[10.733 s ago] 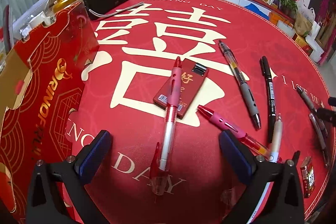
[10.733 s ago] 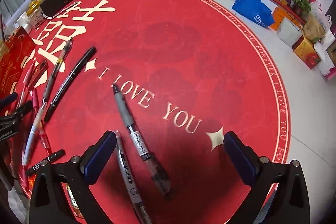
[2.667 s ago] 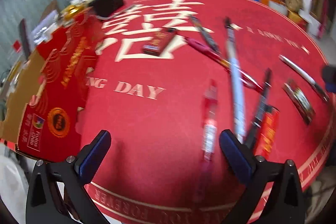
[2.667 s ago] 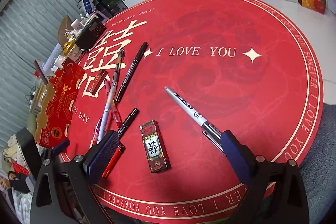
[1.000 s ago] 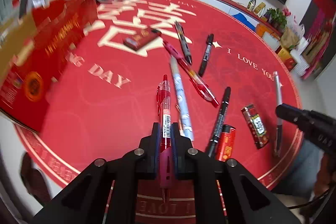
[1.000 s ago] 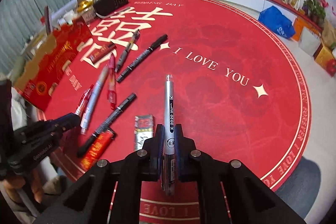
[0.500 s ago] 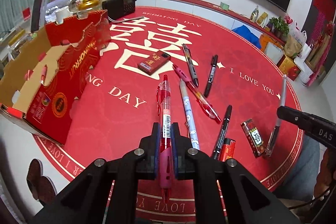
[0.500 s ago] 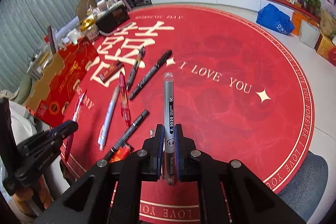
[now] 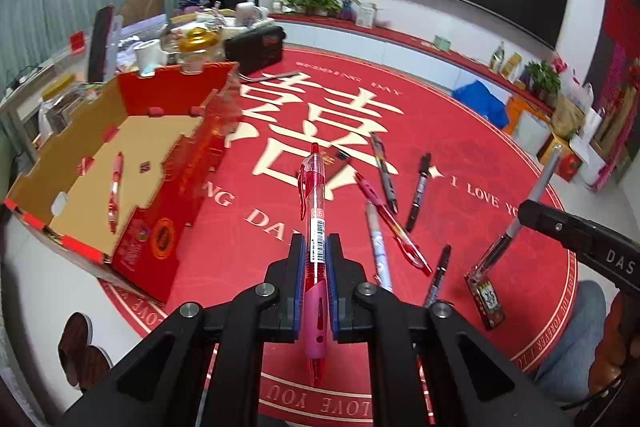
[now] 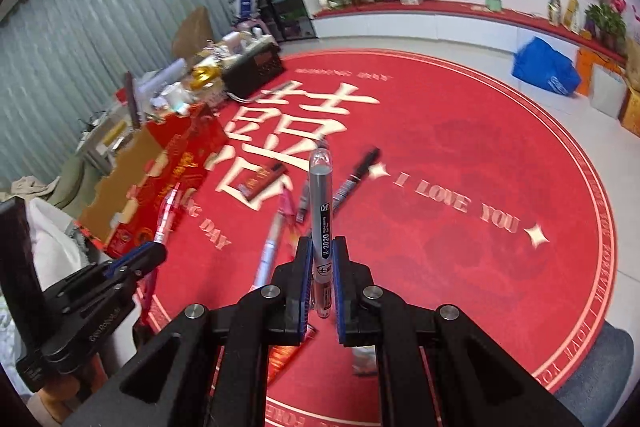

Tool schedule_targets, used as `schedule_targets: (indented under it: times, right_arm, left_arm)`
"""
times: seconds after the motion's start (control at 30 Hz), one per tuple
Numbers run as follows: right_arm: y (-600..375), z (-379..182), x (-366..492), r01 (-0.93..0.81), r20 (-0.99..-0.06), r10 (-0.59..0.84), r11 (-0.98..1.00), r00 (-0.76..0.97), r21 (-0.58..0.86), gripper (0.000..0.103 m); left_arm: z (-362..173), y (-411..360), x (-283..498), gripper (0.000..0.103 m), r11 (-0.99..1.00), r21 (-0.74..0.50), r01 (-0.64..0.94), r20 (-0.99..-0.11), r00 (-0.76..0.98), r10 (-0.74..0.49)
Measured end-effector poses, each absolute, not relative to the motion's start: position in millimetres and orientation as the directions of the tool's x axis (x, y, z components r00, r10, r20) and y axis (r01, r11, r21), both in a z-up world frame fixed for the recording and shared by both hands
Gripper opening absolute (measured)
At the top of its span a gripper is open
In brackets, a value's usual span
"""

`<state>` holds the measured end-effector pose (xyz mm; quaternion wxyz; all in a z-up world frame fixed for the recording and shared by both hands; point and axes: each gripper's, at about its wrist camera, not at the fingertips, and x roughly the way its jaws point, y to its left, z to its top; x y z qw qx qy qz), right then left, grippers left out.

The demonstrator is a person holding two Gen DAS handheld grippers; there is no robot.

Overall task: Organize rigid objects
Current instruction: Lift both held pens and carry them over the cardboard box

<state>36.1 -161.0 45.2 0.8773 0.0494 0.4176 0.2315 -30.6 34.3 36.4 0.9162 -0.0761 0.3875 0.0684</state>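
Higher now, red pen (image 9: 313, 235) between jaws.

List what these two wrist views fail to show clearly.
- Left wrist view: the small red box is mostly hidden behind the held red pen.
- Left wrist view: the carton hides part of its own floor behind its near wall.
- Right wrist view: the pens on the mat are motion-blurred; the grey pen covers some.
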Motion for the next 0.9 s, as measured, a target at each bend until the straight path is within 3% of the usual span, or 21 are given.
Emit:
schedule_targets:
  times: [0.9]
  right_arm:
    - [-25, 96, 56, -0.606, -0.636, 0.631, 0.734, 0.443, 0.307, 0.011]
  left_arm:
    - [85, 154, -42, 0.010, 0.891, -0.118, -0.439, -0.600, 0.746, 0.288]
